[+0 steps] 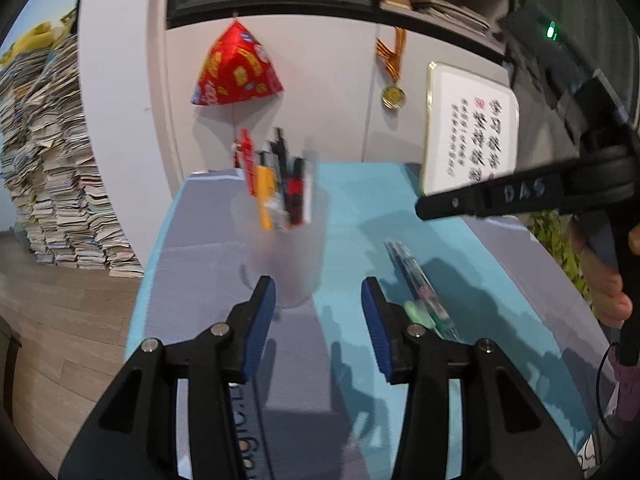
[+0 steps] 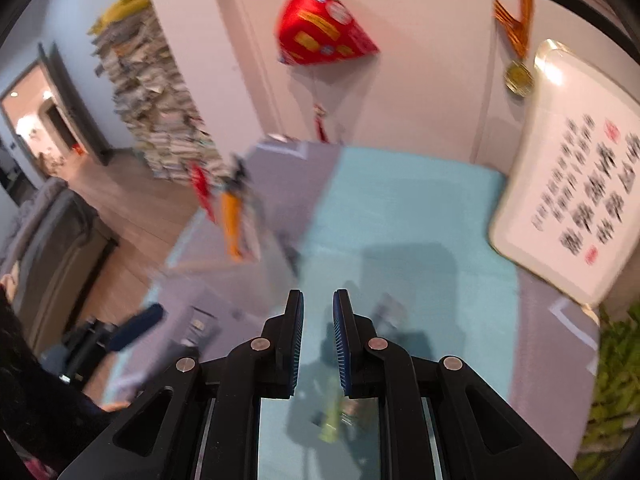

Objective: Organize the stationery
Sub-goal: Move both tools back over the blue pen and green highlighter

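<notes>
Most pens (image 1: 276, 184) already stand in the translucent cup (image 1: 280, 248), while a few pens (image 1: 420, 292) lie on my blue mat (image 1: 400, 200) just right of my empty, parted left gripper (image 1: 318, 300); my right gripper (image 2: 318, 300) is nearly closed, holding nothing.

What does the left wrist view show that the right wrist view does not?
Only the left wrist view: bookshelves above, and the pen cup standing upright, close ahead of its open hand-held gripper.

Only the right wrist view: a lit doorway and a dark sofa far left.

Both share: the red paper cone, the medal, the framed calligraphy, the paper stack and the blue mat.
</notes>
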Motion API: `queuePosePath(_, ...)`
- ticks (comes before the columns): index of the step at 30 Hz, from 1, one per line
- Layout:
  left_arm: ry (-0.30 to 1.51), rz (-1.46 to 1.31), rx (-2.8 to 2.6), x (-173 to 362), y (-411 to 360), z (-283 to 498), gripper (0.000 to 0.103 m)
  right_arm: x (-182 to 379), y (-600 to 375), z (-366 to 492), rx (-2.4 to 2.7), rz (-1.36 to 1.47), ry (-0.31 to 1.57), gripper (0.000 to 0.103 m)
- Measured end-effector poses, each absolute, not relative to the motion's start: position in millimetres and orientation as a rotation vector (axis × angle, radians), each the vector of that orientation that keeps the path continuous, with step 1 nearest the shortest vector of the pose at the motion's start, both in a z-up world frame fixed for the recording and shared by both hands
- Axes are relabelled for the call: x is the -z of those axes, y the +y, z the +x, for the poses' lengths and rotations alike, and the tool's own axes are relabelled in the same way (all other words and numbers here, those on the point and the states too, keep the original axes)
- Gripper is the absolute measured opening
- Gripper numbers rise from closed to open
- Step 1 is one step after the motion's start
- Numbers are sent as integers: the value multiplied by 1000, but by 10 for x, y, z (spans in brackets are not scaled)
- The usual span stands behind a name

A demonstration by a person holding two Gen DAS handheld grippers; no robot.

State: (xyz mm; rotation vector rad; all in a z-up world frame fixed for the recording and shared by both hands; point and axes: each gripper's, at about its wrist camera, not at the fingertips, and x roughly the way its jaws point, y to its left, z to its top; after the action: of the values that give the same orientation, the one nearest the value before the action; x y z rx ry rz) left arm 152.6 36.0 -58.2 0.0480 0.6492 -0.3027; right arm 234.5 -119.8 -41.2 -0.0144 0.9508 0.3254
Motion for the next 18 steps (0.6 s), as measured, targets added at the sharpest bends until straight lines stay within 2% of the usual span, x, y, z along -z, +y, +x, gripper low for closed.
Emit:
queuePosePath(8,731,91,375,773,3,1573,43,935,-1604,2372,-265,52,1085,15)
queuePosePath(18,826,121,431,1001,-326,1672,43,1082,-1624,2486,-280,129,1101,16)
